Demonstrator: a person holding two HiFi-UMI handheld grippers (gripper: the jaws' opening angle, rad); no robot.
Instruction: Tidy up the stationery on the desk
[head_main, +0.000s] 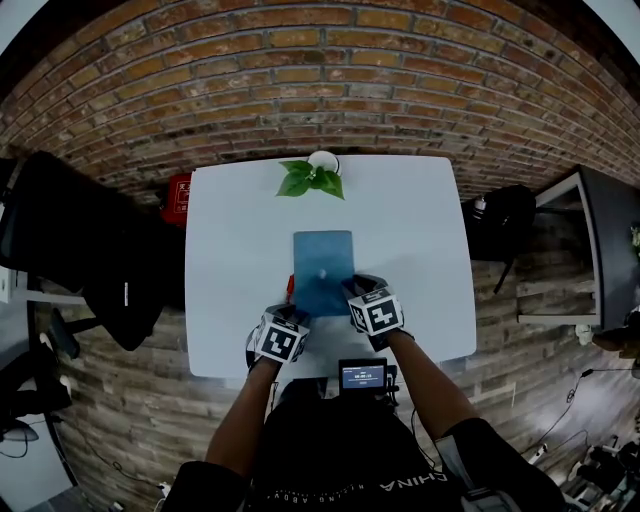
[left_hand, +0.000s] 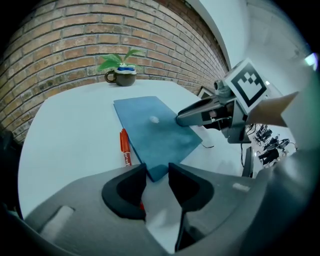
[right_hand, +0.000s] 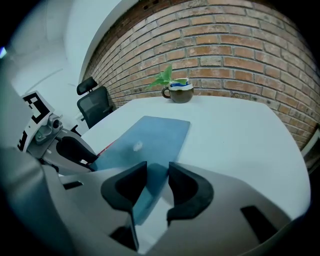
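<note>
Obs., left to right.

Red marker (left_hand: 125, 150): lies flat on the white surface (head_main: 230, 250), just beside the left long edge of the blue notebook (head_main: 323, 265) and roughly parallel to it. Neither tool is on it.

Left tool (left_hand: 157, 181): jaws spread part-way, with the near-left corner of the notebook in the gap. I see no sign of the pads pressing on it, so I read this as straddling, not pinching.

Notebook: closed and flat at mid-surface. Its long axis runs away from me toward the potted plant (head_main: 312, 178) at the far edge, well apart from it.

Right tool (right_hand: 157, 181): mirrors the left. Jaws apart, near-right corner of the notebook between them, no clear pinch.

Judgement: the step in hand is squaring up or shifting the notebook, with one tool at each near corner. The tidying looks early, since the marker is loose and nothing is gathered.

Next move calls for one of two things:
- close both tools evenly on the corners, or
- keep them as guides and move the pair together, so the cover does not skew.

The cover looks thin and gives little to bite on, so a lift by the corners alone may sag. The marker sits close to the left jaw and will probably roll if nudged. It then needs its own pick, across the barrel.
</note>
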